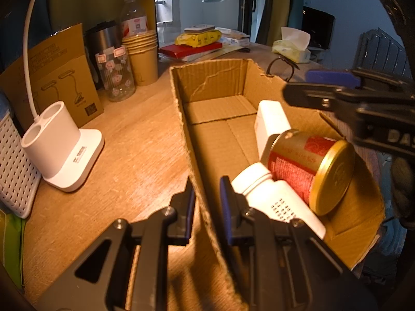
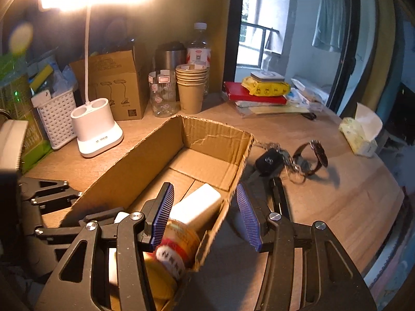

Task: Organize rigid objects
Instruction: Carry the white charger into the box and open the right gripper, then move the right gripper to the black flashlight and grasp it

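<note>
An open cardboard box (image 1: 215,108) lies on the wooden desk. Inside its near end are a white bottle (image 1: 275,197), a red can with a gold lid (image 1: 306,171) and a white rectangular block (image 1: 269,124). My left gripper (image 1: 207,204) is shut on the box's left wall, one pad on each side. My right gripper (image 2: 205,215) stands open astride the box's right wall (image 2: 233,181), with its left finger above the can (image 2: 176,248) and the block (image 2: 199,207). Nothing is pressed between its pads. A key bunch (image 2: 269,160) and a wristwatch (image 2: 316,155) lie on the desk right of the box.
A white lamp base (image 2: 96,127), a white basket (image 2: 55,119), a glass jar (image 2: 163,93), stacked paper cups (image 2: 192,88) and a brown carton (image 2: 122,80) stand behind the box. Books (image 2: 254,96) and a tissue pack (image 2: 360,134) are at the far right, near the desk's curved edge.
</note>
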